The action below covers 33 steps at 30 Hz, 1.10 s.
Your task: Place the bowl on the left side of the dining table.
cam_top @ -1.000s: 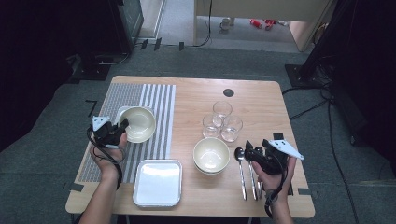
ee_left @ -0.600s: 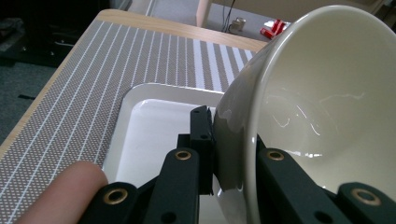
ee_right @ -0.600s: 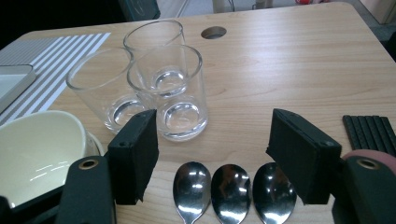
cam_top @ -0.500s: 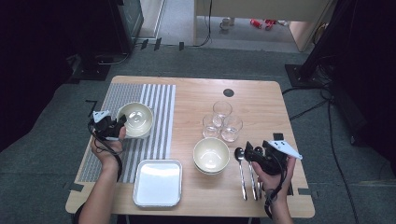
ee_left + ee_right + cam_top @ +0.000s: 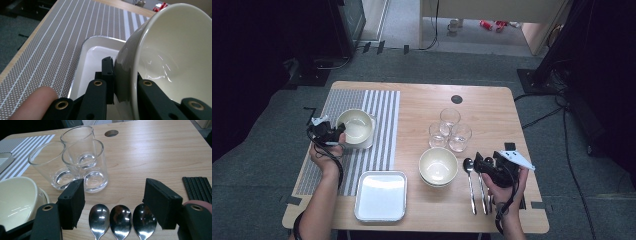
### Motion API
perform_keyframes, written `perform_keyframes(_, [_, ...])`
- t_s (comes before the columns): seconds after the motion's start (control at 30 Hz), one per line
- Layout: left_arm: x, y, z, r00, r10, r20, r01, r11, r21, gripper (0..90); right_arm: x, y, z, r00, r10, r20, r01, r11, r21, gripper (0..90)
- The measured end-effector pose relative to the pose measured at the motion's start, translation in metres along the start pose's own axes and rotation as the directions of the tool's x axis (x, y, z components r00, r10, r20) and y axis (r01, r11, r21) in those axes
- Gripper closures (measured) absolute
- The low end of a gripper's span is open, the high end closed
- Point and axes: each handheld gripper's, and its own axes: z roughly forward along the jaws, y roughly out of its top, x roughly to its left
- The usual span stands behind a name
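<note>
The cream bowl point(image 5: 356, 126) hung tilted over a small white tray point(image 5: 93, 53) on the striped mat point(image 5: 379, 107), toward the counter's point(image 5: 492, 107) left edge. The left gripper point(image 5: 328, 133) had its jaws clamped on the bowl's rim, one inside, one outside. Near the front right corner the right gripper point(image 5: 486, 165) hovered over three spoons point(image 5: 121, 220), jaws wide apart and holding nothing, with three glasses point(image 5: 85, 162) beyond them.

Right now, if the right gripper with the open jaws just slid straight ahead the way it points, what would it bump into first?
Probably the nearest glass. The right gripper hovers open over three spoons, and that glass stands just ahead, slightly toward its left jaw. Depth is hard to judge, so it might graze past on the right.
</note>
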Motion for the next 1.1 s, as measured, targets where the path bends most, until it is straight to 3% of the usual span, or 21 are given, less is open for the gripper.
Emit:
perform_keyframes(0.1, [0.003,0.0,0.001,0.9997,-0.025,0.009,0.025,0.9997,0.003,83.5,-0.001,0.0,0.001,1.0,0.006,0.006,-0.006,1.0,0.005,33.5])
perform_keyframes(0.3, [0.001,0.008,0.006,1.0,0.004,-0.007,-0.003,0.9994,0.036,80.8,-0.001,-0.001,0.003,1.0,0.007,0.005,-0.007,1.0,0.01,33.5])
perform_keyframes(0.43, [0.002,0.007,0.011,0.9993,-0.004,-0.038,0.006,0.9984,0.056,72.7,-0.001,-0.002,0.003,1.0,0.005,0.006,-0.005,1.0,0.011,33.5])
perform_keyframes(0.5, [0.004,0.007,0.012,0.9993,-0.018,-0.034,0.02,0.9984,0.054,72.2,-0.001,-0.002,0.003,0.9999,0.009,0.008,-0.009,1.0,0.009,33.5])
perform_keyframes(0.63, [0.004,0.009,0.011,0.9989,-0.006,-0.047,0.008,0.9989,0.047,70.8,-0.002,-0.002,0.003,0.9999,0.011,0.012,-0.011,1.0,0.008,33.5])
perform_keyframes(0.87, [0.007,0.012,0.012,0.9993,-0.013,-0.034,0.014,0.9994,0.031,70.3,-0.005,-0.001,0.004,0.9996,0.019,0.022,-0.019,1.0,0.014,33.5])
perform_keyframes(1.1, [0.009,0.014,0.007,0.9984,-0.008,-0.056,0.009,0.9998,0.018,69.6,-0.012,0.0,0.003,0.9989,0.037,0.028,-0.037,0.999,0.014,34.2])
